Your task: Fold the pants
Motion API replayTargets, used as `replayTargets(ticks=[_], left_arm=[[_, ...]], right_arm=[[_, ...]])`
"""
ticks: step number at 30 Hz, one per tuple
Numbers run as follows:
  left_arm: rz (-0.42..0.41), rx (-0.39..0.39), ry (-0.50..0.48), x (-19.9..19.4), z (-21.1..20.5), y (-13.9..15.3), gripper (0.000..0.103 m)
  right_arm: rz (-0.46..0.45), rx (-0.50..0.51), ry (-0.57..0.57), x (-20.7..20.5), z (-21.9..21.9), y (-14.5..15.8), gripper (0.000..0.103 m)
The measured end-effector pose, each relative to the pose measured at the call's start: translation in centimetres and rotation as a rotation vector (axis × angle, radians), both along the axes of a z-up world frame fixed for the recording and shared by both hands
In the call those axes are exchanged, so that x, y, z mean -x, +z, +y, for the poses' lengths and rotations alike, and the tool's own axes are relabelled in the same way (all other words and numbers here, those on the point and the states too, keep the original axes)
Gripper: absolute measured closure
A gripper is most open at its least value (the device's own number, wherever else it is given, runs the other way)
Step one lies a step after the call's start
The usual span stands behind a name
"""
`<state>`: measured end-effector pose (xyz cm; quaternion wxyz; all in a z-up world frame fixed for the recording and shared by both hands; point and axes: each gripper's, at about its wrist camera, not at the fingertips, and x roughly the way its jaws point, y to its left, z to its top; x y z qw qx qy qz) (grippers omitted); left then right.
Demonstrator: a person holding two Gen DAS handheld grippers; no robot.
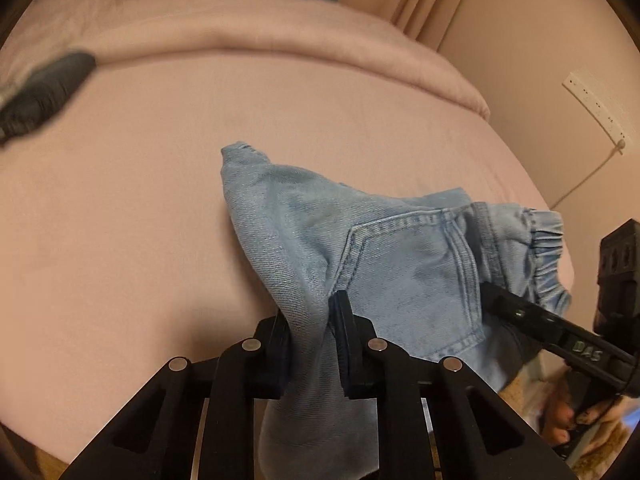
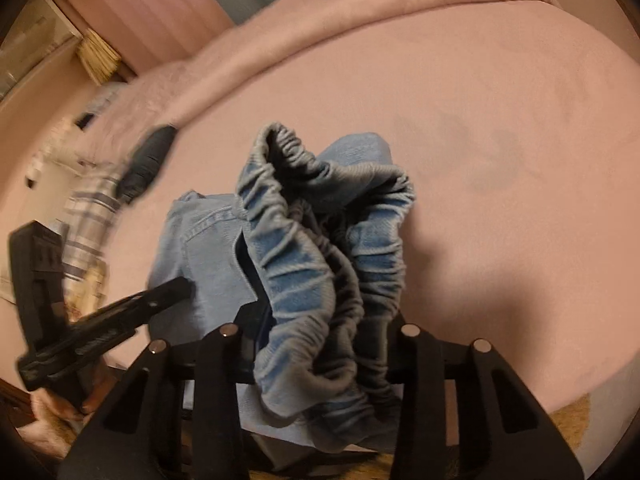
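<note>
Light blue pants (image 1: 400, 264), pink bed (image 1: 140, 200), black tongs (image 1: 310, 332), perhaps plaid cloth (image 2: 90, 216)

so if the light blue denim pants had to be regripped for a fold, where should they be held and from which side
Probably the gathered elastic waistband of the light blue denim pants, taken from the near bed edge. It is bunched thick and faces the right gripper, whose fingers already straddle it. The left gripper pinches thinner fabric beside the back pocket, over the pink bed sheet.
</note>
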<state>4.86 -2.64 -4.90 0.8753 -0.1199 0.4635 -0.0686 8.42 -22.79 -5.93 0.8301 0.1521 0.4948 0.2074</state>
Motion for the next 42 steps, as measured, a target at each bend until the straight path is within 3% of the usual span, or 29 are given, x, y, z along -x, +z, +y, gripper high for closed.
replayTargets(ticks=[3, 6, 10, 13, 17, 23, 25, 27, 29, 31, 34, 36, 37, 42], left_arm=[[-0.033, 0.037, 0.025, -1.3, 2.2, 1.6, 0.087], [-0.047, 0.004, 0.044, -3.0, 3.6, 1.7, 0.087], [0.022, -0.030, 0.084, -5.9, 5.3, -0.8, 0.087], [0.093, -0.034, 0.119, -7.0, 6.3, -3.6, 0.087], [0.110, -0.017, 0.125, -6.9, 6.9, -5.1, 0.087], [0.100, -0.081, 0.144, -6.7, 6.1, -5.6, 0.083], [0.110, -0.106, 0.158, -6.3, 5.6, -5.3, 0.078], [0.116, -0.108, 0.156, -5.2, 6.1, -4.8, 0.077], [0.109, -0.111, 0.158, -4.4, 6.1, -3.8, 0.071], [0.086, -0.089, 0.160, -3.1, 6.4, -2.4, 0.046], [0.013, -0.073, 0.167, -0.6, 6.6, 0.1, 0.024], [-0.026, -0.082, 0.175, 0.4, 6.5, 1.4, 0.014], [-0.049, -0.094, 0.187, 1.1, 6.5, 2.3, 0.010], [-0.101, -0.075, 0.215, 2.9, 7.0, 4.2, 0.009]], right_arm=[[-0.054, -0.013, 0.022, -1.0, 1.5, 1.8, 0.063], [-0.078, -0.009, 0.039, -2.9, 3.5, 2.5, 0.063], [-0.049, 0.000, 0.057, -5.0, 5.4, 0.7, 0.063], [0.055, 0.018, 0.062, -6.4, 6.2, -2.4, 0.062], [0.087, 0.128, 0.053, -6.9, 7.3, -4.7, 0.049], [0.099, 0.117, 0.049, -6.9, 6.8, -5.2, 0.042], [0.084, 0.143, 0.047, -6.6, 7.0, -4.9, 0.036], [0.077, 0.177, 0.032, -6.3, 7.3, -4.5, 0.023], [0.062, 0.221, 0.010, -6.0, 7.0, -3.9, 0.015], [0.026, 0.241, 0.008, -5.3, 6.5, -2.8, 0.013], [-0.038, 0.241, 0.010, -3.8, 5.7, -0.4, 0.008], [-0.087, 0.234, 0.014, -2.7, 5.4, 1.3, 0.004], [-0.114, 0.228, 0.016, -2.2, 5.4, 2.2, 0.004], [-0.239, 0.226, 0.006, 0.7, 5.3, 6.3, 0.001]])
